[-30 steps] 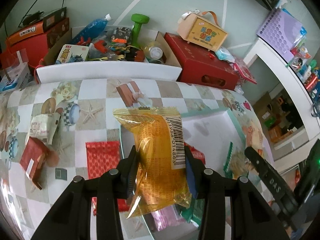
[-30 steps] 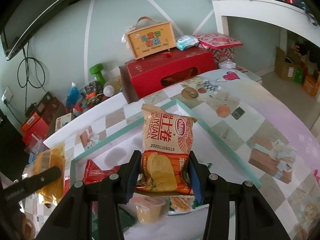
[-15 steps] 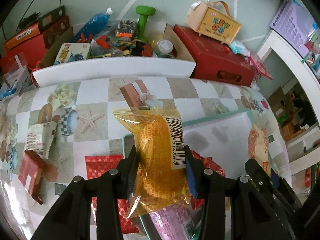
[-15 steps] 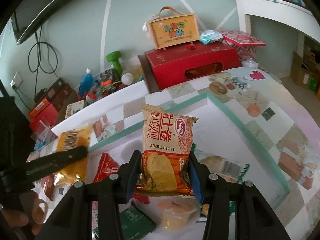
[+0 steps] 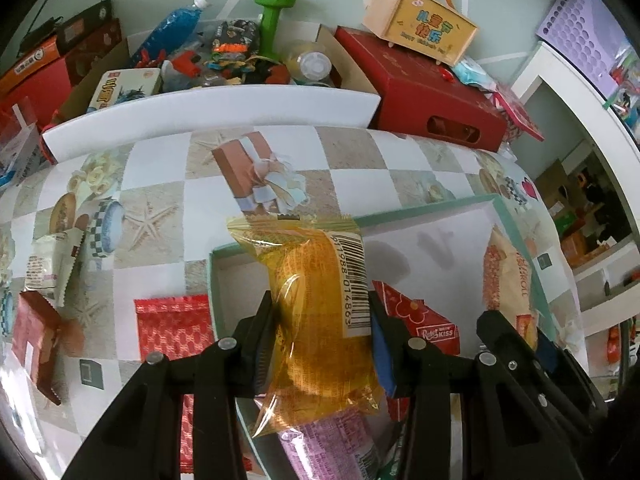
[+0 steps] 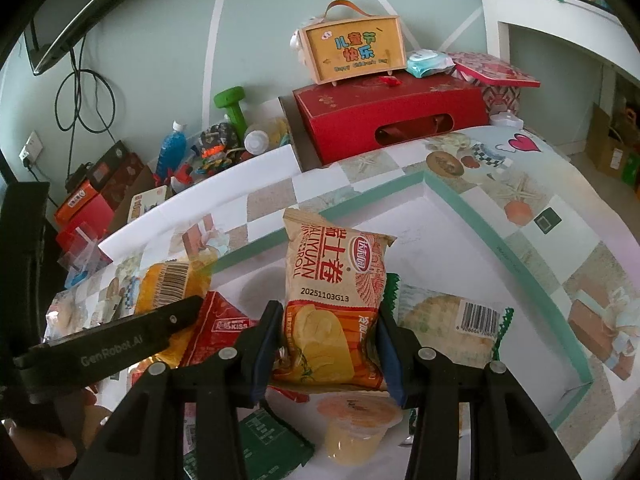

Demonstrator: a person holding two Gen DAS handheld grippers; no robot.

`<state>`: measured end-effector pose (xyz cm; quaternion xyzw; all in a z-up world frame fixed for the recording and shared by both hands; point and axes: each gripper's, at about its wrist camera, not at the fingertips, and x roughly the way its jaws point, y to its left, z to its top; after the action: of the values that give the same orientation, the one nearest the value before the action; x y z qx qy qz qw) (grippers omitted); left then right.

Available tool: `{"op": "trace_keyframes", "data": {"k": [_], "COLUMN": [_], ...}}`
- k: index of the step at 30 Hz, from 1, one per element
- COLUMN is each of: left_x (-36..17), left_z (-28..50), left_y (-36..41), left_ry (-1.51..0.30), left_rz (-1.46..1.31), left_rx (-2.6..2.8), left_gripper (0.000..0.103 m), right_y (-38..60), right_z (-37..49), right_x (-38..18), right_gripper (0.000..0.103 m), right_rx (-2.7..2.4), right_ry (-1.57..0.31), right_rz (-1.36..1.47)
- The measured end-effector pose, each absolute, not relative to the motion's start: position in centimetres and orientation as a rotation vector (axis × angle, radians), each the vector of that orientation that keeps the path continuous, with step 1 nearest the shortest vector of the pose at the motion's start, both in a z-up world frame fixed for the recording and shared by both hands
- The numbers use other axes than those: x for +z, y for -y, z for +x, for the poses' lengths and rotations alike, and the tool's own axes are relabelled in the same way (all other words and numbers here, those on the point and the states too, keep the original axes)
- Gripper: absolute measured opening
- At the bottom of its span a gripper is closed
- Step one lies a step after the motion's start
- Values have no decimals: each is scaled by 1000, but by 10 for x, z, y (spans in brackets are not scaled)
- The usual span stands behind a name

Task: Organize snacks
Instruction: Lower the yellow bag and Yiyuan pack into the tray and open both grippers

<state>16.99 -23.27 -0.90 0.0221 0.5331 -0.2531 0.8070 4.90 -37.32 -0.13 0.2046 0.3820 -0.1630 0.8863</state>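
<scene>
Here the left hand-held gripper (image 5: 320,340) clamps a yellow packet (image 5: 316,320) and the right hand-held gripper (image 6: 326,344) clamps an egg-roll bag (image 6: 332,300), both above the tray (image 6: 500,248).

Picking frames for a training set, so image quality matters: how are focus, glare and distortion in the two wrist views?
Left wrist view: strong fisheye bending, dark corners; the yellow packet in the left gripper is sharp, its clear wrapper glinting slightly. Right wrist view: same curvature; the print on the egg roll bag in the right gripper is legible, and daylight washes out the white shelf.
</scene>
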Motion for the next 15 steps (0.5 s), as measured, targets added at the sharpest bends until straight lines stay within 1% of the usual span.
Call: {"op": "trace_keyframes", "data": {"k": [9, 15], "left_x": [-17, -22], "left_z": [163, 164], "left_y": [246, 241], "left_ry": [-1169, -1184], "left_rz": [63, 55], "left_rx": [-580, -570], "left_gripper": [44, 44], "right_y": [379, 376], "right_z": [46, 50], "right_x": [-2, -6], "right_gripper": [48, 48], "right_rx": [-363, -361], "right_ry": [-797, -819], "right_rz": [429, 411]}}
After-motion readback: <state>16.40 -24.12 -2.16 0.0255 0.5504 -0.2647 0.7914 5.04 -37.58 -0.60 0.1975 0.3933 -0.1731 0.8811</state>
